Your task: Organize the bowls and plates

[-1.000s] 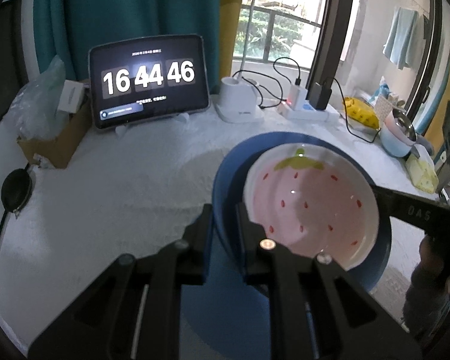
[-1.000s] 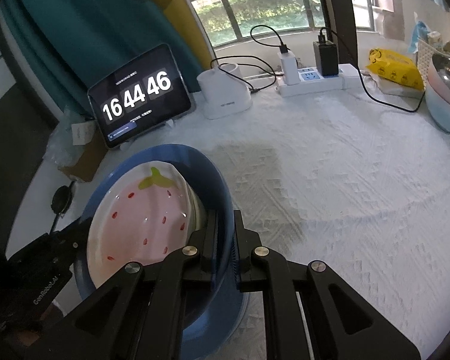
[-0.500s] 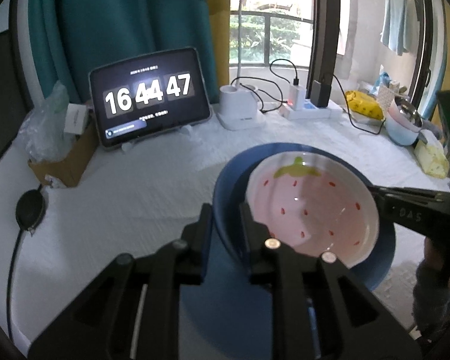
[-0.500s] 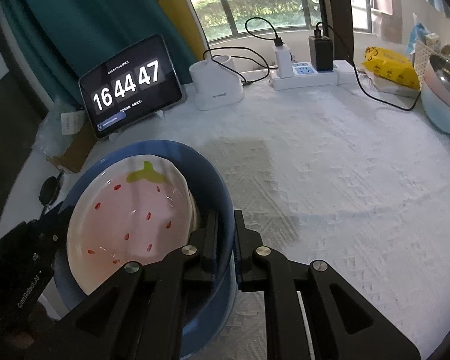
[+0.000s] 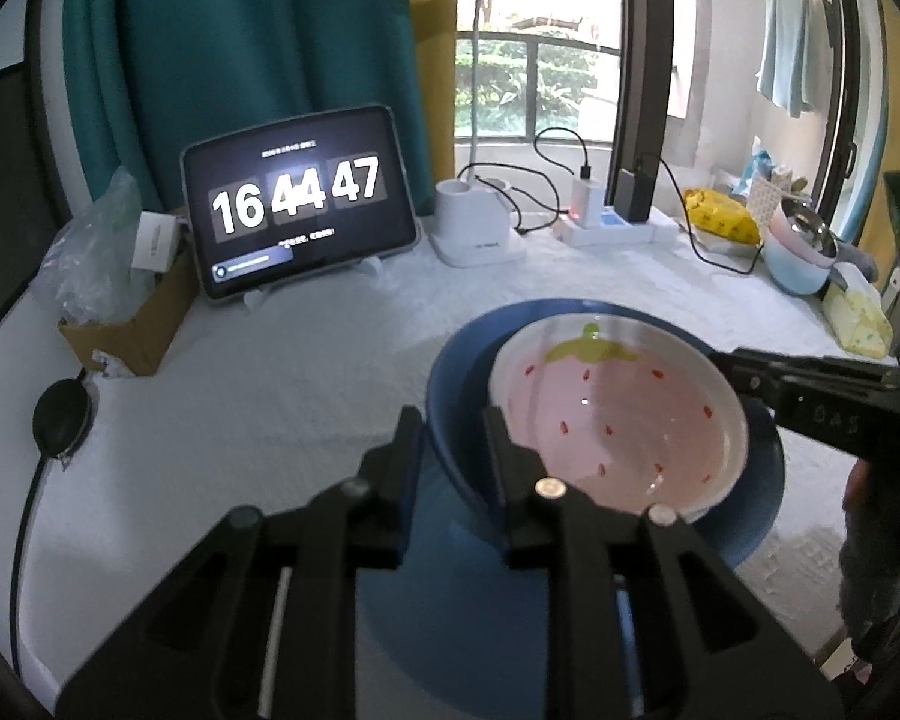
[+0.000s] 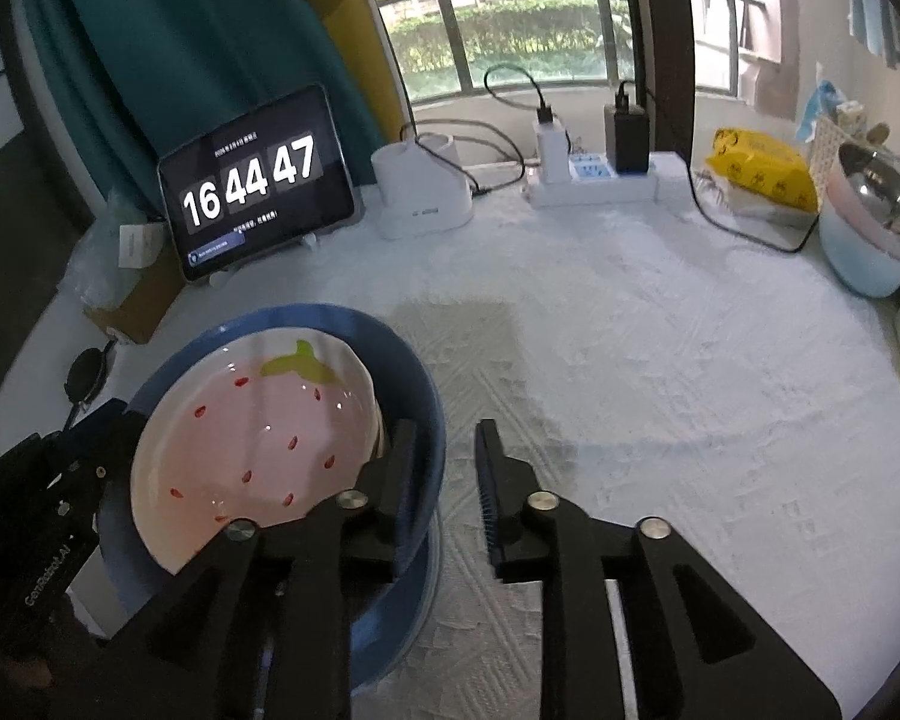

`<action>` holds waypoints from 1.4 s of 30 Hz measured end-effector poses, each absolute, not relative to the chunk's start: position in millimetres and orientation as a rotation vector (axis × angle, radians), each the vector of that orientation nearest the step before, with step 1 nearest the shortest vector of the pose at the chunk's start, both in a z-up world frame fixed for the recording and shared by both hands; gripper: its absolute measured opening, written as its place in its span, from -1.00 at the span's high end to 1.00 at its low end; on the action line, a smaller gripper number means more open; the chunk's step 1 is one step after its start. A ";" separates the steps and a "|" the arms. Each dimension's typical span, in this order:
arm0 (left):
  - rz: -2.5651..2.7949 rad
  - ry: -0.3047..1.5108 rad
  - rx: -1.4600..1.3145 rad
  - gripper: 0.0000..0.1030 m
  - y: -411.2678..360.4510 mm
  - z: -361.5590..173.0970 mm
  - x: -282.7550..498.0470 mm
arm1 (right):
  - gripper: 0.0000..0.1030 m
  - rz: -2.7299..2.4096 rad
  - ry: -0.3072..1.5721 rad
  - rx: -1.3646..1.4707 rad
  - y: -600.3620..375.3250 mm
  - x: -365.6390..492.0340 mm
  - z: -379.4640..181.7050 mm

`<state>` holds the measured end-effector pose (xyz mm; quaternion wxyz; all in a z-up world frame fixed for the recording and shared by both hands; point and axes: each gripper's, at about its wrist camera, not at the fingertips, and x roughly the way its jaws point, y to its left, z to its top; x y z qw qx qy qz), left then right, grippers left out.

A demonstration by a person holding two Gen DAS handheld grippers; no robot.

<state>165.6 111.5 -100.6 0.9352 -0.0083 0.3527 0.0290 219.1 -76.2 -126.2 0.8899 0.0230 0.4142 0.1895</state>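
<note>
A blue bowl rests on the white cloth with a pink strawberry-patterned bowl nested inside it. My left gripper straddles the blue bowl's left rim, one finger outside and one inside; its jaws are opening, with the rim still between them. My right gripper straddles the opposite rim and its jaws are opening too: the outer finger stands clear, with cloth showing in the gap. Each gripper shows at the edge of the other's view.
At the back stand a tablet clock, a white lamp base and a power strip with cables. A cardboard box with a plastic bag is back left, and a pastel pot and yellow packet far right.
Both grippers' jaws have spread apart at the blue bowl's rim, the right one much more. The bowls have settled lower and stay in place.
</note>
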 end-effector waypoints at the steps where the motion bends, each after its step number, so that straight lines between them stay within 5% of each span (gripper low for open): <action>1: 0.059 0.721 -0.021 0.54 111.6 -100.0 164.3 | 0.32 0.397 0.852 0.045 -77.0 217.7 -124.1; 9: 0.044 0.680 -0.045 0.12 109.0 -88.0 147.0 | 0.18 0.381 0.811 0.022 -84.5 203.2 -111.2; 17: 0.027 0.640 -0.057 -0.01 100.0 -74.9 127.3 | 0.16 0.354 0.785 0.009 -95.3 183.2 -100.5; 19: 0.025 0.630 -0.063 -0.29 98.5 -72.0 123.3 | 0.16 0.345 0.775 0.005 -98.7 177.2 -97.2; 28: 0.010 0.585 -0.060 -0.79 85.7 -55.7 102.8 | 0.14 0.316 0.726 -0.013 -114.8 151.7 -82.9; 42: 0.029 0.480 -0.068 -0.87 71.4 -30.5 72.2 | 0.12 0.250 0.644 -0.041 -139.3 119.3 -59.7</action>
